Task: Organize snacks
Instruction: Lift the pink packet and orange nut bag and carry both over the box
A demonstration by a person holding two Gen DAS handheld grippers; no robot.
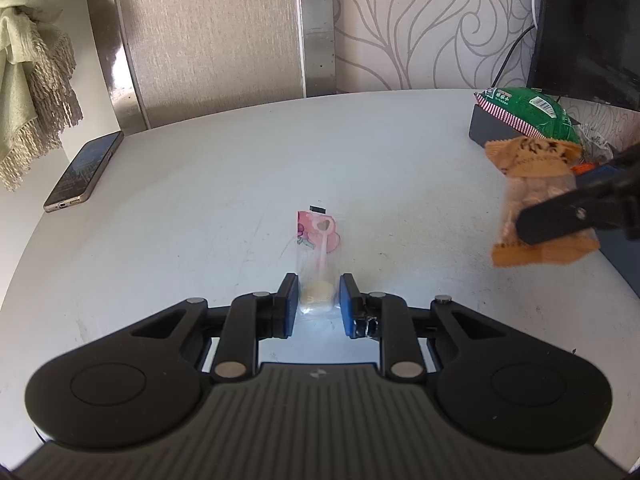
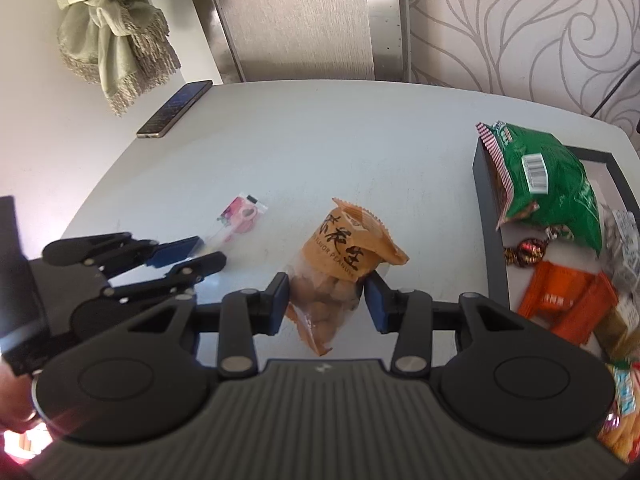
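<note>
Left claw [image 1: 319, 294] pinched on clear lollipop packet [image 1: 316, 256] flat mid-bench, right claw [image 2: 325, 294] clamped on orange peanut bag [image 2: 344, 268] lifted off white bench [image 2: 320, 152], black tray [image 2: 486, 208] at three o'clock, phone [image 2: 176, 109] at eleven o'clock edge, bare surface between.

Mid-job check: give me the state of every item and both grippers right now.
left gripper: shut on the lollipop packet, at table level
lollipop packet: lying on the table
right gripper: shut on the peanut packet
peanut packet: lifted, held by its lower half
tray: holding snacks
green bag: leaning over the tray rim
phone: flat at the table edge
</note>
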